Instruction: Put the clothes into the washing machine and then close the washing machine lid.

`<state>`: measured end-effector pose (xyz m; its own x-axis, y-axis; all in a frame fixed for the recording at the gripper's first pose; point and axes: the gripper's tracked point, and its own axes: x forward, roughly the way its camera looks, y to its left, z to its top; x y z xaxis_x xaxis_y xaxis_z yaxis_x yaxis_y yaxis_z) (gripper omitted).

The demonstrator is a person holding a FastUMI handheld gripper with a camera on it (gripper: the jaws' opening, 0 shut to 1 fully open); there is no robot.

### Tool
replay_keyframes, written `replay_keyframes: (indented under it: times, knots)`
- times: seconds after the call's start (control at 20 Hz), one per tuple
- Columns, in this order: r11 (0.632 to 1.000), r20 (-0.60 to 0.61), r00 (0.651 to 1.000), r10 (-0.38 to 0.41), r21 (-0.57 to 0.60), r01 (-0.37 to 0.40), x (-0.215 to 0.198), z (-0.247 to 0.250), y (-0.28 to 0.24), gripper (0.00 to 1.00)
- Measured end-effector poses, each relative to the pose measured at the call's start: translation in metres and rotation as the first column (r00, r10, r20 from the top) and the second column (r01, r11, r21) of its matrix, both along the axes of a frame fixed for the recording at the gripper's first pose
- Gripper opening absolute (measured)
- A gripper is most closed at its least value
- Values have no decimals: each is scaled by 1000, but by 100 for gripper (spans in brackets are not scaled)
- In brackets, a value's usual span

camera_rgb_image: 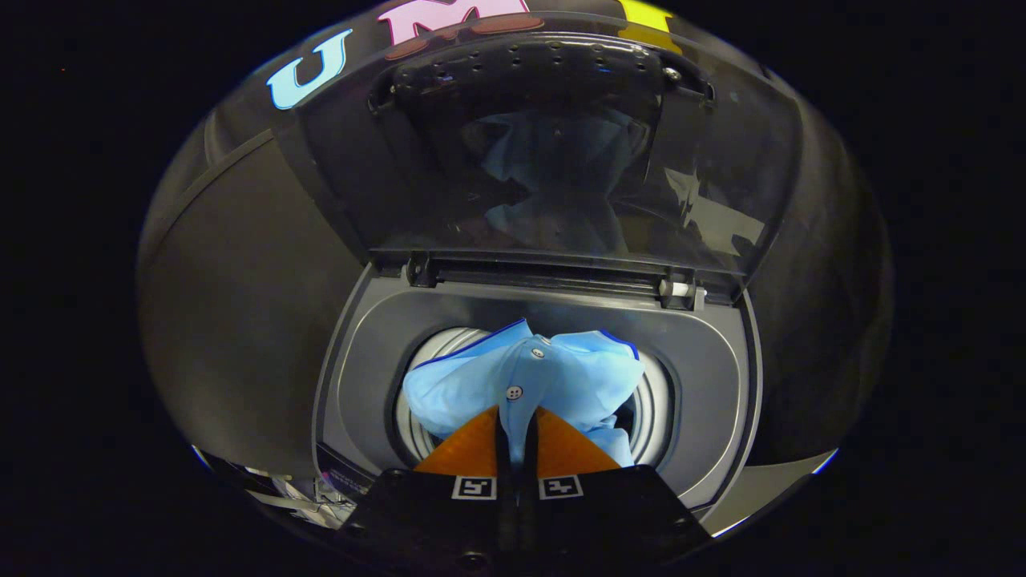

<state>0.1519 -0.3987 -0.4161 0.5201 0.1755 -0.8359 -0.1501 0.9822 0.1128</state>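
I have the tongs (515, 417) clamped on a light blue shirt (521, 385), both fingers (469, 453) pressed close together with a fold of the cloth pinched in the narrow gap between them. The shirt has dark blue edging and small buttons along its placket, and it bunches up just ahead of the fingertips. It hangs over the round mouth of the washing machine (705, 377), right above the ribbed drum (661, 409), with part of the fabric dipping below the opening's edge. Beyond the shirt, the lid (561, 152) stands raised on its hinge (677, 290) at the back of the machine, and its dark glossy pane carries a dim reflection of the blue cloth.
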Motion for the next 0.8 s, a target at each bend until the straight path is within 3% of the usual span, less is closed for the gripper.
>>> replay_keyframes:
  times: [0.35,0.65,0.8]
  knots:
    - [1000,-6,1000,-3,-12,3,-3,-5,-2,5]
    - [998,29,999,-31,-45,32,-4,-7,-11,99]
    - [999,29,999,-18,-40,19,-9,-3,-9,99]
